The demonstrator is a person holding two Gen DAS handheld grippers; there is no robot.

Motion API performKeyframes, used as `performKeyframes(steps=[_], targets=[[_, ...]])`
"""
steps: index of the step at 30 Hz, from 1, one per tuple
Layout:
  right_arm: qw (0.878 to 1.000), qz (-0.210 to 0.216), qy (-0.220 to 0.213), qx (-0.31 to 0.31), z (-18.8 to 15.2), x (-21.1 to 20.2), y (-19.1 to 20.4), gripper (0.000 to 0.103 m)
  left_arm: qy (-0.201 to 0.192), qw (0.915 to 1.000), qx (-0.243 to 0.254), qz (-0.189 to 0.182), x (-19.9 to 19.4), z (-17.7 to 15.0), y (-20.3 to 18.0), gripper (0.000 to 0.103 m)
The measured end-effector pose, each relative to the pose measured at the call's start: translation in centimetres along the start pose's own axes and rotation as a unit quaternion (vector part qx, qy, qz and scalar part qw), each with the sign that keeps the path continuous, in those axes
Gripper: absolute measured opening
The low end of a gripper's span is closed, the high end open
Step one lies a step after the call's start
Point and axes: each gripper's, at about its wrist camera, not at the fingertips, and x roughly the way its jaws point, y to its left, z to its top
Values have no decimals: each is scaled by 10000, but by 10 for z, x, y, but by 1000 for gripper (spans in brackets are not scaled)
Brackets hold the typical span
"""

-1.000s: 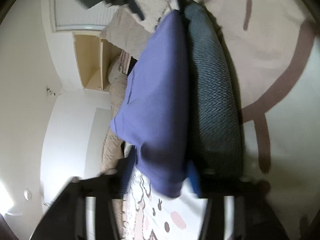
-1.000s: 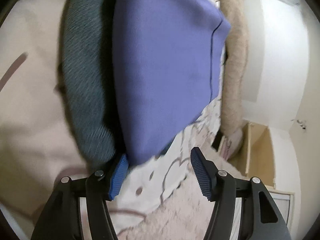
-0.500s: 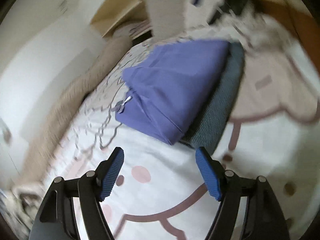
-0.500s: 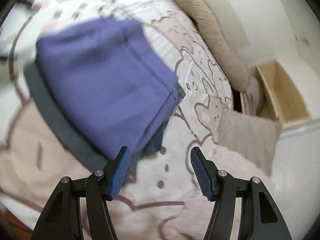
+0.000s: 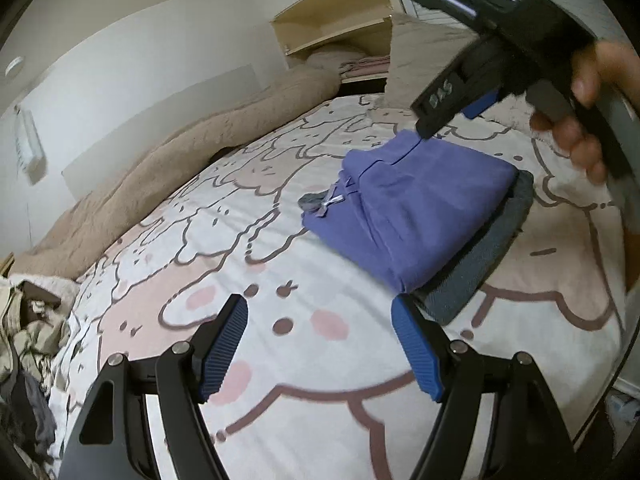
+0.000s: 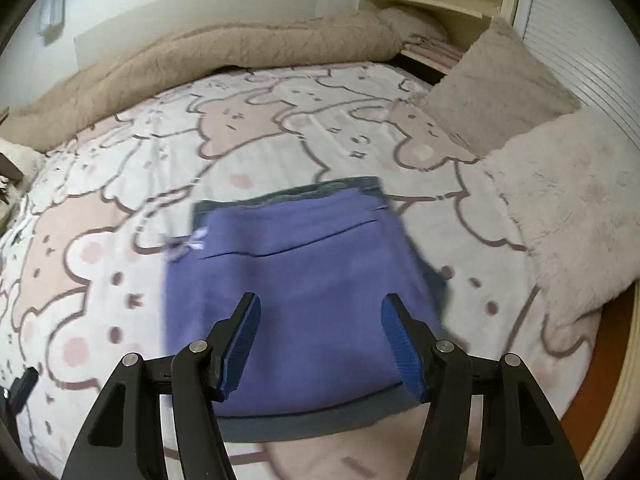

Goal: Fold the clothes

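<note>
A folded purple garment [image 5: 412, 204] lies on top of a folded grey knit garment [image 5: 484, 256] on the bear-print bed sheet [image 5: 280, 360]. My left gripper [image 5: 320, 344] is open and empty, above the sheet just short of the stack's near corner. My right gripper [image 6: 320, 340] is open and empty, hovering over the near part of the purple garment [image 6: 296, 280], with the grey garment [image 6: 304, 426] showing around its edges. The right gripper also shows in the left wrist view [image 5: 460, 112], held by a hand above the stack's far side.
A beige fluffy blanket [image 5: 160, 176] runs along the far side of the bed. Fluffy pillows [image 6: 560, 208] lie to the right of the stack. A pile of loose clothes [image 5: 28, 344] sits at the left. A wooden shelf [image 5: 340, 28] stands behind the bed.
Both grippers let go of the purple and grey stack and pulled back from it. The stack now lies flat on the sheet, and both grippers are open and empty.
</note>
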Motion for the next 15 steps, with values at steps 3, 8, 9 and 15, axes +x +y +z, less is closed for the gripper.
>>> performKeyframes(steps=[3, 8, 9, 15], targets=[[9994, 70, -321, -84, -21, -24, 25, 63, -10, 10000, -65, 18, -20, -10, 9, 74], [9912, 62, -1316, 86, -76, -78, 49, 63, 43, 9993, -296, 203, -49, -27, 30, 81], [9900, 72, -1405, 107, -86, -86, 52, 63, 50, 9990, -370, 240, -56, -32, 35, 85], [9888, 280, -1451, 229, -140, -110, 61, 63, 76, 9968, -699, 379, -88, -56, 59, 85]])
